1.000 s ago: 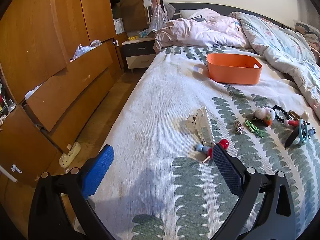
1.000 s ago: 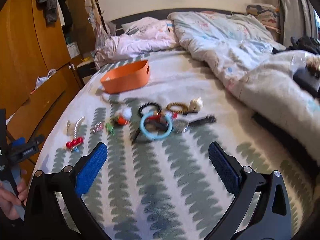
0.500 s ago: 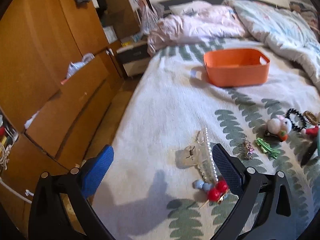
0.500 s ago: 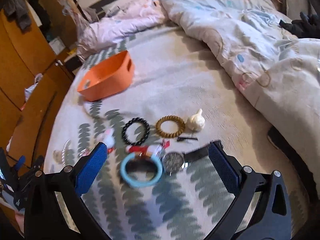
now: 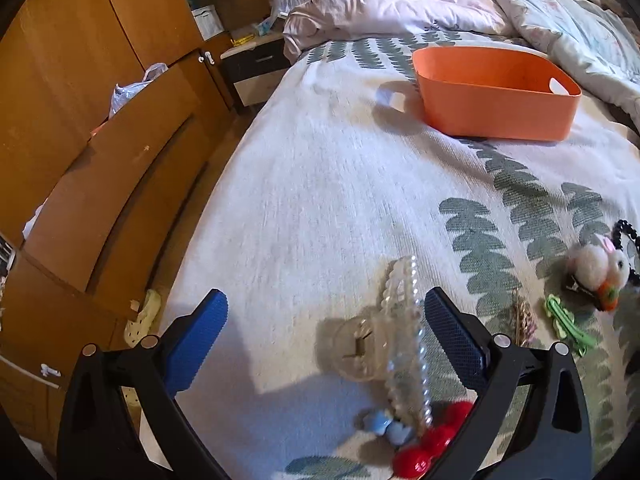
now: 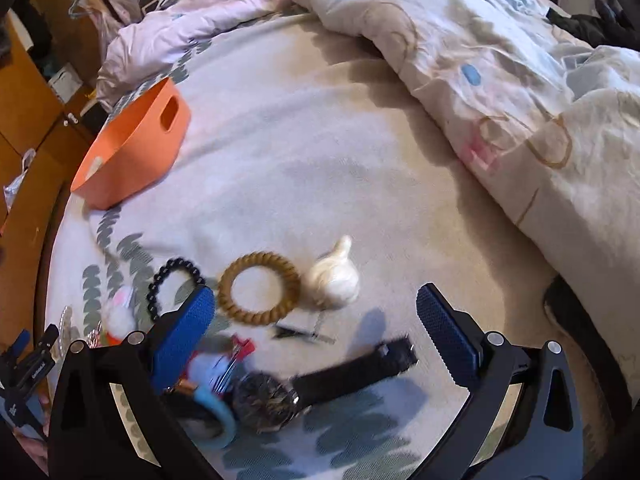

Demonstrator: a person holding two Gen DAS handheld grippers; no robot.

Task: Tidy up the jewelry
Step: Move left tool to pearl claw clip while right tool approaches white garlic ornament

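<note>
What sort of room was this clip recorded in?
Most likely a bedroom: the items lie on a bed with a leaf-patterned cover, a rumpled floral duvet is pushed aside, and a wooden wardrobe stands alongside.

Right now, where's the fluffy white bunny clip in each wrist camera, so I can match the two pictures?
Left wrist: bunny clip at the far right edge, beside the green clip.
Right wrist: bunny clip at lower left, next to the black bead bracelet.
Shared landmark: orange basket.
</note>
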